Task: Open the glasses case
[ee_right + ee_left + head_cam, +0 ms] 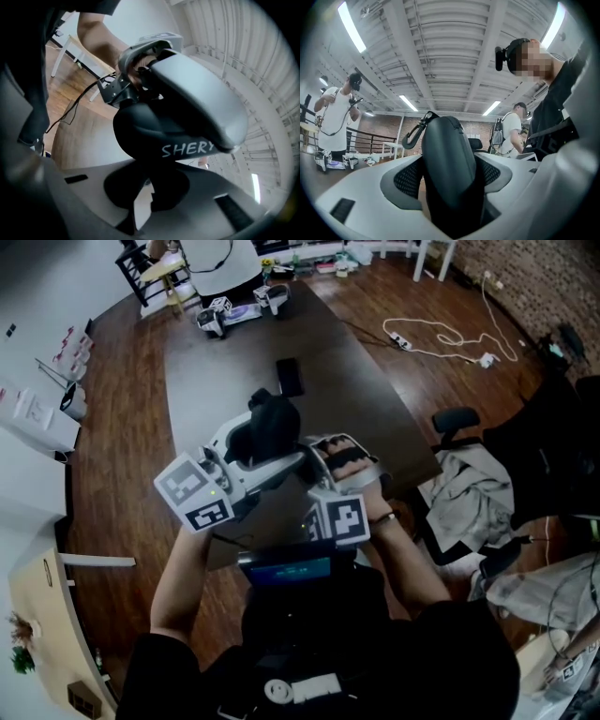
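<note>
Both hands were on one glasses case [272, 420], held up over the near half of the dark worktop [211, 371]; as far as I could tell it was clear of the surface. In the head view my left hand-held gripper [449, 176] sat at 8 o'clock of the case and my right hand-held gripper [147, 185] at 4 o'clock.

Left: the jaws were spread very wide with the case end-on between them. The mesh pads [408, 179] were against both its sides, so it was a grip on a wide thing. A black clip [412, 136] hung off the case's far end at 11 o'clock.

Right: the jaws were closed tight together, nipping a thin dark bit at the case's edge. I couldn't tell whether it was a zip pull or a tab. White lettering [187, 149] ran along the shell just above the jaws. The shell looked closed in both gripper views.

Elsewhere a flat dark slab [290, 376] lay on the worktop at 12 o'clock of the case, well apart from it. A spare pair of devices [239, 310] sat at the far end. A white cable [441, 338] was strewn on the floor at 2 o'clock. A person in a white top [335, 112] stood at 9 o'clock in the left gripper view.
</note>
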A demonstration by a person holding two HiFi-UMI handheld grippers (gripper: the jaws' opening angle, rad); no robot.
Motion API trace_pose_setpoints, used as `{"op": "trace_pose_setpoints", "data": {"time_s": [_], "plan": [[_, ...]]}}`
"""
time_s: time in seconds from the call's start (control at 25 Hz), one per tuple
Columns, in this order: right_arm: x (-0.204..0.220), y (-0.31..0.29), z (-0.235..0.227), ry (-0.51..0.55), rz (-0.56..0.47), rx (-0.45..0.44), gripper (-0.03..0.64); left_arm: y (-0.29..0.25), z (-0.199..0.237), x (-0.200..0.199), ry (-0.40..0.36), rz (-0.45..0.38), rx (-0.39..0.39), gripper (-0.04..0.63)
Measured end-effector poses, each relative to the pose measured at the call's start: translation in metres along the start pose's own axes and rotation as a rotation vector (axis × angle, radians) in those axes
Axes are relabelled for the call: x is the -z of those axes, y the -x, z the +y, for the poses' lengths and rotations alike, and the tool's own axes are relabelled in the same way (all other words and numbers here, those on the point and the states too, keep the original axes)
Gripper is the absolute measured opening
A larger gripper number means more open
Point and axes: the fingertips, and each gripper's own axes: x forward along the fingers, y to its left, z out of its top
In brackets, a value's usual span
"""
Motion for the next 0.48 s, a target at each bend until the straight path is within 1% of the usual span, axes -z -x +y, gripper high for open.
{"op": "trace_pose_setpoints", "data": {"time_s": [0.08, 0.2, 0.24, 0.32, 0.44, 0.48], "plan": [[0.003, 0.000, -0.001, -0.021, 0.013, 0.022, 0.012, 0.001, 0.007, 0.002, 0.014, 0.016, -0.025, 0.316], [0.004, 0.002, -0.003, -0.072, -0.006, 0.044, 0.012, 0.013, 0.014, -0.004, 0.093, -0.024, -0.023, 0.296], [0.002, 0.002, -0.003, -0.092, -0.021, 0.045, 0.012, 0.014, 0.014, -0.007, 0.104, -0.037, -0.013, 0.293], [-0.001, 0.003, -0.001, -0.128, -0.048, 0.026, 0.012, 0.014, 0.011, -0.010, 0.111, -0.055, 0.012, 0.290], [-0.009, 0.003, 0.006, -0.199, -0.090, -0.038, 0.012, 0.018, 0.011, -0.013, 0.179, -0.108, 0.043, 0.281], [-0.010, 0.003, 0.008, -0.207, -0.094, -0.053, 0.012, 0.020, 0.012, -0.012, 0.191, -0.116, 0.046, 0.279]]}}
